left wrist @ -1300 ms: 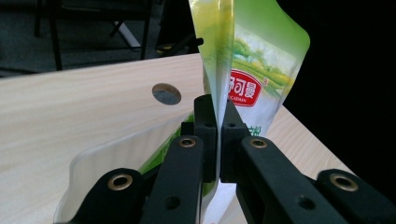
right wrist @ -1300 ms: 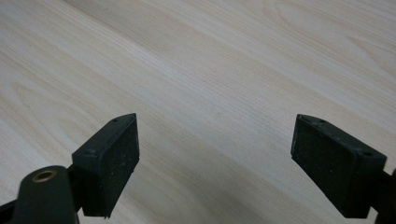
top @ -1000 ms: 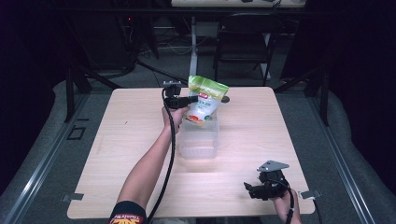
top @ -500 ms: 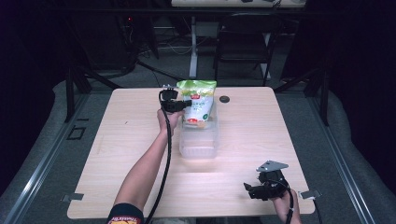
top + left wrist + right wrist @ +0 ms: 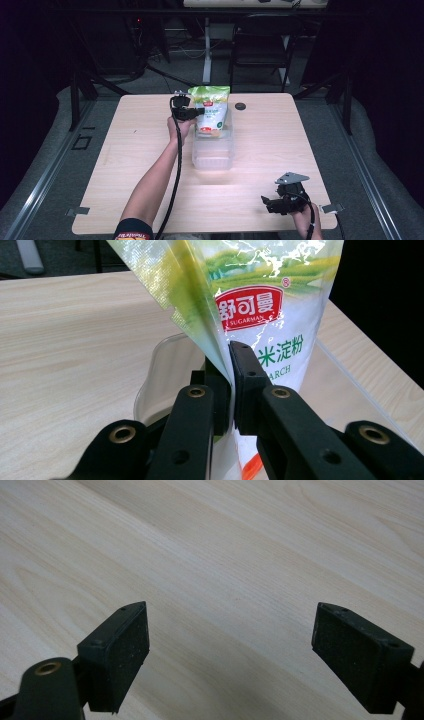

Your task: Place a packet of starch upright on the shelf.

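A pale wooden tabletop (image 5: 125,150) is seen from above, with dark floor around it and a black chair (image 5: 260,45) behind its far edge. Near the middle of the tabletop, a clear plastic container (image 5: 214,152) is set, open at the top. At its far end a green and white starch bag (image 5: 212,111) is held upright, its lower part inside the container; a red label and white powder are visible through the film in the left gripper view. A fold at the bag's side edge (image 5: 220,352) is pinched by the left gripper (image 5: 200,112), whose fingers (image 5: 247,372) are pressed together on the film with hardly any gap between them. The right gripper (image 5: 267,204) is held low over the tabletop's near right corner, well apart from the container and bag; its fingers (image 5: 122,650) are spread wide with bare wood between them. A small dark round spot (image 5: 240,106) is seen on the tabletop just right of the bag.
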Motion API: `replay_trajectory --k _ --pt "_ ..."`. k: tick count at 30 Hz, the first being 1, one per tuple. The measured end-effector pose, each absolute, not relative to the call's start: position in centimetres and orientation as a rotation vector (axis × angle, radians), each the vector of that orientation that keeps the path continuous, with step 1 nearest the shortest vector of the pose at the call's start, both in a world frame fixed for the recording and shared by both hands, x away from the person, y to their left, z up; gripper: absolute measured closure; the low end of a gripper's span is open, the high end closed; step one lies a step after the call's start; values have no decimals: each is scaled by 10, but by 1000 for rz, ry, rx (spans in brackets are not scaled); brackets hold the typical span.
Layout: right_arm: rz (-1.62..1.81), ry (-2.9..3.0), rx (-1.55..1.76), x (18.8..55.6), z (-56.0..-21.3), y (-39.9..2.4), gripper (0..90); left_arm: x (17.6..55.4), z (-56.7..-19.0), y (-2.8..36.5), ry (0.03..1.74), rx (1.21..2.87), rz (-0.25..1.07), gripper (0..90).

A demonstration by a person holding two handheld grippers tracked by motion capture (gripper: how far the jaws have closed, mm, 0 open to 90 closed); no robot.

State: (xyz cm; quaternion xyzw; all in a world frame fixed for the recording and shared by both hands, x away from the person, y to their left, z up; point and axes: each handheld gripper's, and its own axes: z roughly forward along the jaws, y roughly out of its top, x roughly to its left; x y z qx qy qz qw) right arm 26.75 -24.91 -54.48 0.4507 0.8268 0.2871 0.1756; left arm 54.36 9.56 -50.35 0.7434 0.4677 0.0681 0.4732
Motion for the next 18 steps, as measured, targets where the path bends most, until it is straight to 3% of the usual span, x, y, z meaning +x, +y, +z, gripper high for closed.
replay_trajectory --k 9,16,17,18 --pt "810 2358 1268 268 -545 -248 148 545 -500 96 1144 1867 164 792" --pt "821 2346 1274 268 -546 -248 148 544 -491 101 1146 1900 178 429" --pt "819 2347 1272 268 -546 -248 148 544 -487 101 1139 1914 190 429" --pt "808 2357 1266 269 -545 -248 148 542 -484 100 1139 1923 206 369"
